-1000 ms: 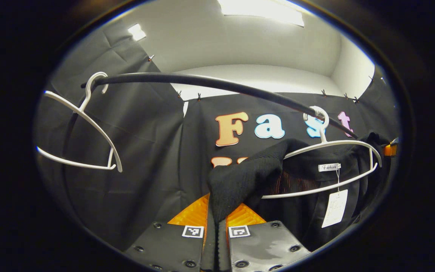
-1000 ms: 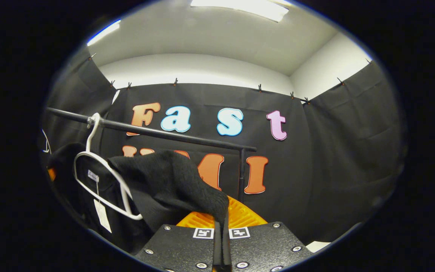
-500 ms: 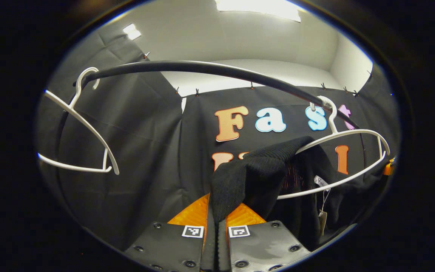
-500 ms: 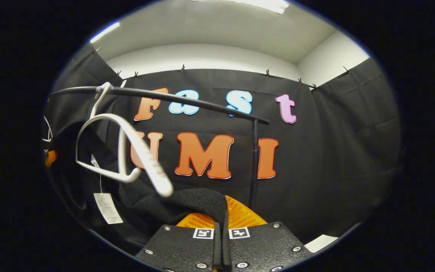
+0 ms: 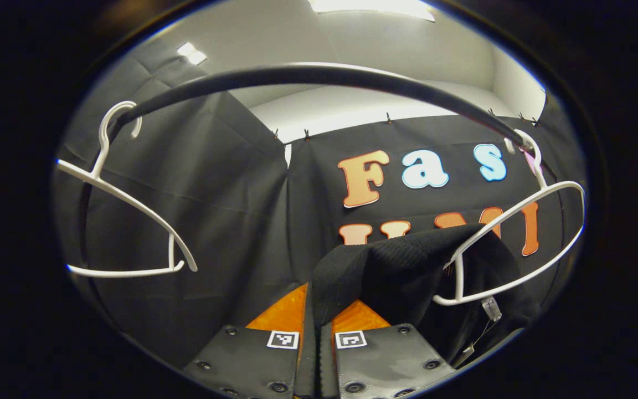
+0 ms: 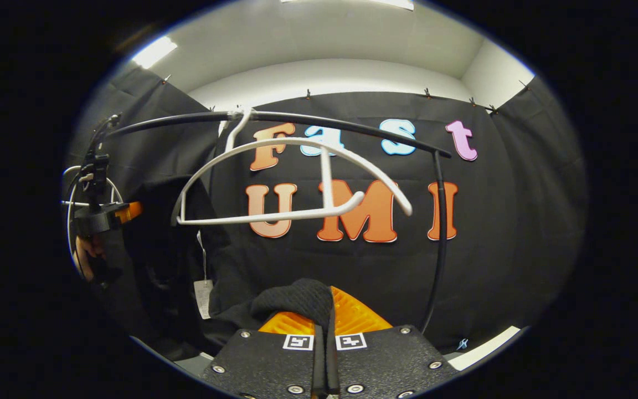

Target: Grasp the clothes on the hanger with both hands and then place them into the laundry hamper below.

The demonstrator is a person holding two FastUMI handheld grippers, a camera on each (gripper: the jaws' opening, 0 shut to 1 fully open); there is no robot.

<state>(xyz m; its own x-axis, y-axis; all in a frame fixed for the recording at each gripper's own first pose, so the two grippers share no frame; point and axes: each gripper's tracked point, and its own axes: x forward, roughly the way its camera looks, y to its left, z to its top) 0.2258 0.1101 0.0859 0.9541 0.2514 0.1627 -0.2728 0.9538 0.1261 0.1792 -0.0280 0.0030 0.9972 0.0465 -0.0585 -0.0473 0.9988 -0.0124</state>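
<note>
Both grippers are pinching folds of the black knit garment (image 5: 385, 271): I am holding the left gripper (image 5: 316, 318) clamped on one bunched shoulder, and the right gripper (image 6: 324, 313) clamped on the other bunch. That garment is hanging between them, one part still draped against the white hanger (image 5: 510, 238) at the right of the left gripper view, while in the right gripper view its far arm is standing bare. I am judging the knit as soft, light and floppy, with a dangling tag (image 6: 204, 296), so it will be sagging and catching rather than sliding; thick folds near the shoulders seem the best hold. Its hook is sitting on the black rail (image 5: 324, 75), and an empty hanger (image 5: 125, 221) is hanging well apart at the far left. An upright rail post (image 6: 438, 244) is standing just right of the right gripper, so open room is lying downward and toward me. I cannot see the hamper.
</note>
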